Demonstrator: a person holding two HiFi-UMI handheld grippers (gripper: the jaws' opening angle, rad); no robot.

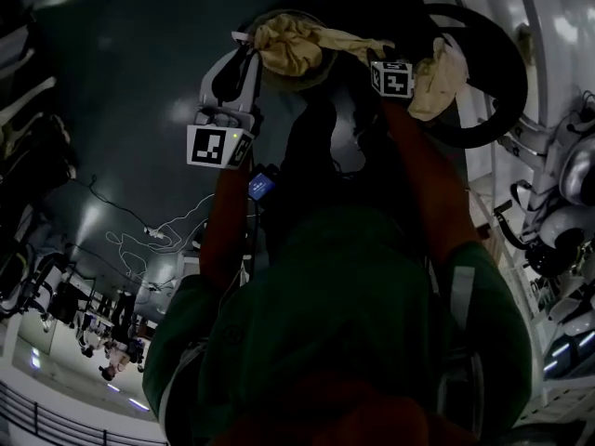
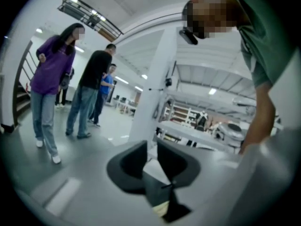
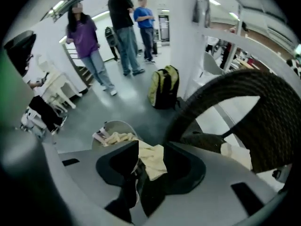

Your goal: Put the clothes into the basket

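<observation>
From the head view, the yellow cloth [image 1: 290, 46] lies bunched at the top of the picture. Its long axis runs left to right, with a thin tail trailing toward the right. In the right gripper view it sits heaped in the round basket [image 3: 118, 124] on the floor, with a pinkish scrap at the basket's left edge.

My left gripper [image 2: 151, 150] points roughly level into the room, where the standing people [image 2: 49, 79] look upright. Its jaws are drawn close, leaving only a narrow wedge. A cream bit of fabric is caught low between them, and I read that as a grip on the yellow cloth.

My right gripper [image 3: 151, 147] tilts steeply down at the floor. Its jaws stand wide apart. A pale cloth [image 3: 153, 163] hangs loose in the gap, long axis running down toward the camera, and a dark garment [image 3: 140, 194] lies beneath it. The pads do not look pressed on either.

To the right of that gripper curves a dark woven ring [image 3: 269, 108], and another pale piece [image 3: 237, 155] shows through it. In the head view a pale bunch rests against the ring beside the right cube. I cannot tell which of the pale pieces that is.

Both arms reach forward from the green torso in orange sleeves, the left sleeve [image 1: 223, 223] nearly straight and the right sleeve [image 1: 432, 189] angled inward. A backpack [image 3: 164, 86] stands beyond the basket
</observation>
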